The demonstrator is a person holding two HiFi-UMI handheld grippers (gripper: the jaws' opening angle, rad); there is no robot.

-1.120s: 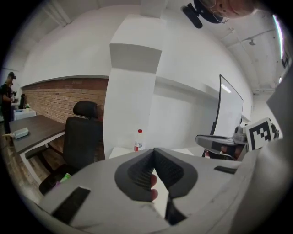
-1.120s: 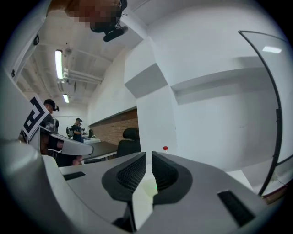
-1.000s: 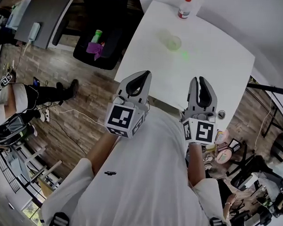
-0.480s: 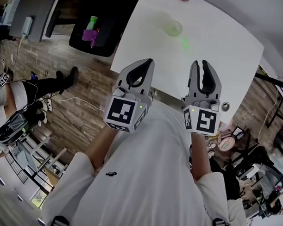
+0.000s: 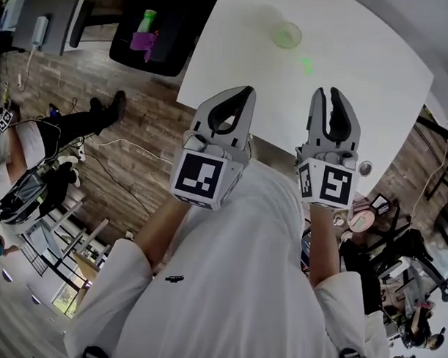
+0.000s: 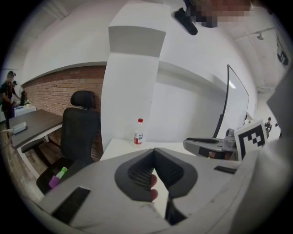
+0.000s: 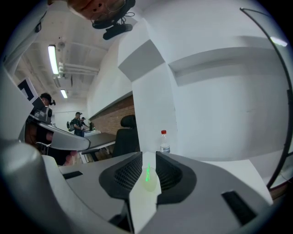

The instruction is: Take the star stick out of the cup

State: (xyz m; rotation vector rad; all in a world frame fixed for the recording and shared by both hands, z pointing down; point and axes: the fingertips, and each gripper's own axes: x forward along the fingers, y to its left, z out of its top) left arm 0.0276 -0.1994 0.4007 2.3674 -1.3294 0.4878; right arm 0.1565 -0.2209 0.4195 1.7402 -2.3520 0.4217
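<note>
Jaws of right gripper (image 5: 327, 92) have just been opening — empty, likely readied for the cup (image 5: 288, 35) well beyond its fingertips (image 5: 338, 99). Left gripper (image 5: 244, 91) clenched on nothing.

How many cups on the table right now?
1. A clear cup on the white table, ahead of the right gripper. Gripper views show no other cup, only a bottle at the far edge.

Bare white table (image 5: 359, 91) lies open up to the cup (image 5: 287, 35) at twelve o'clock. A water bottle (image 6: 138, 132) stands beyond it, an office chair (image 6: 80, 130) off the table at ten o'clock.
</note>
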